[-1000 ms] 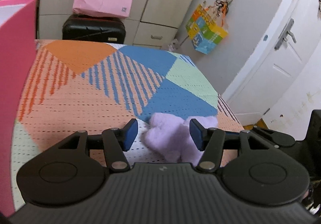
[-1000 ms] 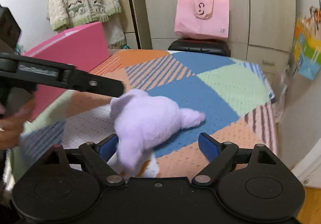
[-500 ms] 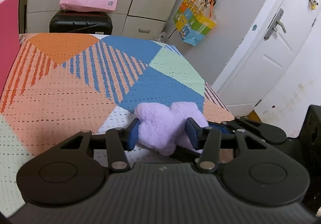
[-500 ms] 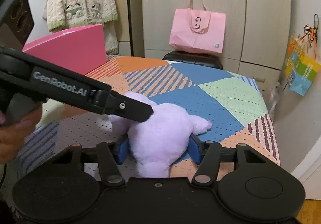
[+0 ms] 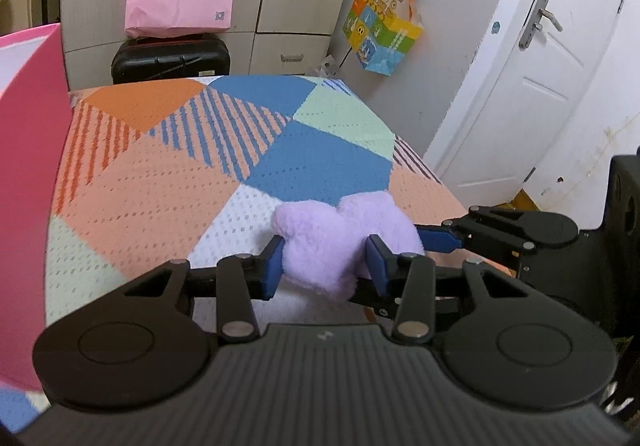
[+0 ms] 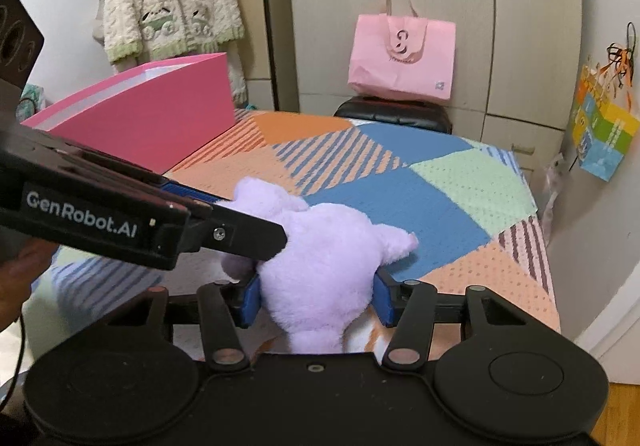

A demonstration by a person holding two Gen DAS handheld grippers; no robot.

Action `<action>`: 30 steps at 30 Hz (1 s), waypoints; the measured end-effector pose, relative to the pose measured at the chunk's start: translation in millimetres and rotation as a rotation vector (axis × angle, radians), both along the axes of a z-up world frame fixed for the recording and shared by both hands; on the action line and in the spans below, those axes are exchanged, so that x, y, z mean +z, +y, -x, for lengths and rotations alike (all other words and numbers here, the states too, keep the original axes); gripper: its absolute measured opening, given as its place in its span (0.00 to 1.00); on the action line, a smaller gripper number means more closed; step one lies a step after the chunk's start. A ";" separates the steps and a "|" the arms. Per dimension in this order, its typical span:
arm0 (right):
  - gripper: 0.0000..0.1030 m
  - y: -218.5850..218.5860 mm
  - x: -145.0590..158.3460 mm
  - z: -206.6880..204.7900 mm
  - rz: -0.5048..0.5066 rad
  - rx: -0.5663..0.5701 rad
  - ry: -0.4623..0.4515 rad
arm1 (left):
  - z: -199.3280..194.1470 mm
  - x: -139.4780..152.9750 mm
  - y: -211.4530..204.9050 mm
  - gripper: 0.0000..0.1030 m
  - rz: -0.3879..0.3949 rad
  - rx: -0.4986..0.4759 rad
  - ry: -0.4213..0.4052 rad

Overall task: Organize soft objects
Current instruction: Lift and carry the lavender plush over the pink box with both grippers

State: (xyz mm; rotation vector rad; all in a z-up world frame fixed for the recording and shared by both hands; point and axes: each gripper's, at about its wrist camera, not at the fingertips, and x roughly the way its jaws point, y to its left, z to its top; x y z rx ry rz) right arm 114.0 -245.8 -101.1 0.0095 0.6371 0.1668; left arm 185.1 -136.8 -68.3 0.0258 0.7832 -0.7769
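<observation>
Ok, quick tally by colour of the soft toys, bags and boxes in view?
Purple plush toy: 1
Pink tote bag: 1
Pink box: 1
Multicoloured gift bag: 1
Black suitcase: 1
Total: 5

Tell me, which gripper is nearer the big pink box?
Left. The left gripper, shut on the purple plush toy, sits on the side of the pink box. The right gripper squeezes the toy from the side away from the box.
</observation>
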 end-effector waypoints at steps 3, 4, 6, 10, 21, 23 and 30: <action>0.58 7.1 6.6 6.6 0.000 0.020 0.030 | 10.6 3.6 9.5 0.41 0.006 0.007 0.004; 0.58 9.6 8.8 8.4 -0.001 0.024 0.037 | 15.1 5.0 13.0 0.41 0.005 0.011 0.004; 0.58 17.5 14.0 12.0 0.012 0.037 0.055 | 21.2 7.8 19.6 0.41 0.003 0.020 0.012; 0.58 32.7 26.5 21.0 0.032 0.079 0.077 | 33.9 17.8 40.1 0.41 0.021 0.023 0.034; 0.59 84.4 64.1 43.0 0.063 0.250 0.105 | 63.8 46.2 109.1 0.42 0.047 0.038 0.098; 0.59 97.3 71.4 47.1 0.077 0.287 0.092 | 71.8 54.4 121.2 0.42 0.031 0.048 0.076; 0.59 142.6 91.1 55.0 0.122 0.385 0.027 | 92.5 76.9 163.4 0.42 -0.004 0.111 -0.004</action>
